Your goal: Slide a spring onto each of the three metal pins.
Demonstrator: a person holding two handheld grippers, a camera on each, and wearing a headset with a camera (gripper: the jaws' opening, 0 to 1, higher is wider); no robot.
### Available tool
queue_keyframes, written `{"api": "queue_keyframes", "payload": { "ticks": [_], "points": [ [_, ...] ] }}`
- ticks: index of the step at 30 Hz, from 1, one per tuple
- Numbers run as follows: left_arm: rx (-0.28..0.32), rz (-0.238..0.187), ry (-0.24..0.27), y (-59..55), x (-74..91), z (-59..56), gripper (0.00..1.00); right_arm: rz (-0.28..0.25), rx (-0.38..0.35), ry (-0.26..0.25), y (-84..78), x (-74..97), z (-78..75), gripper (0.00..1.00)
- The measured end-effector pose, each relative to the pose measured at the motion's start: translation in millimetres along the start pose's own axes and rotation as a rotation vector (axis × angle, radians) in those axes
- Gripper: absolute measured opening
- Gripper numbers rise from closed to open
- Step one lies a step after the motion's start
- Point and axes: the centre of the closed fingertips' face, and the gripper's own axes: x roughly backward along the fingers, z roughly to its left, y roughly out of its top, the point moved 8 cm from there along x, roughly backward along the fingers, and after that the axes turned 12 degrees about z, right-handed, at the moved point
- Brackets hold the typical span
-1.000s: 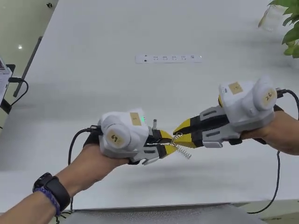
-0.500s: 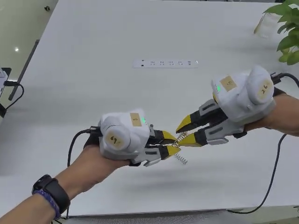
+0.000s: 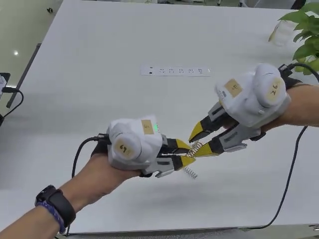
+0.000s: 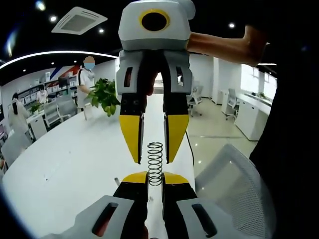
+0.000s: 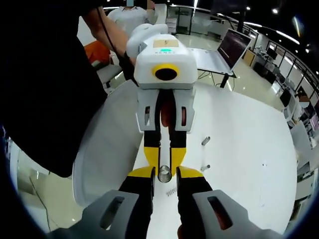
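My left gripper (image 3: 185,152) points right, its yellow jaws shut on the near end of a small steel spring (image 3: 195,148). In the left gripper view that spring (image 4: 155,163) stands straight out from my left gripper (image 4: 154,180). I cannot tell whether a pin runs inside it. My right gripper (image 3: 198,143) meets it from the right, open, one finger on each side of the spring (image 5: 164,173). A second spring (image 3: 190,172) lies on the white table below the tips. Two metal pins (image 5: 205,141) (image 5: 205,168) rest on the table behind.
A white power strip (image 3: 174,71) lies at mid-table, well beyond the grippers. A green plant (image 3: 305,35) stands at the far right corner. A black cable (image 3: 293,169) trails off the table's front edge (image 3: 164,232) on the right.
My right gripper has risen and tilted downward toward the left one, and its fingers have spread apart around the spring. My left gripper has stayed nearly still.
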Motion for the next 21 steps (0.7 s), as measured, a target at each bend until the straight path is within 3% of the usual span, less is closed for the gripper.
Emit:
{"api": "queue_keyframes", "payload": {
  "ticks": [9, 21],
  "points": [
    [0.000, -0.004, -0.001, 2.9, 0.8, 1.2, 0.02, 0.046, 0.038, 0.013, -1.1, -5.9, 0.2, 0.11],
    [-0.007, 0.004, -0.010, 2.9, -1.3, -0.5, 0.02, 0.070, 0.064, 0.024, -2.0, -8.1, 0.1, 0.09]
  ]
}}
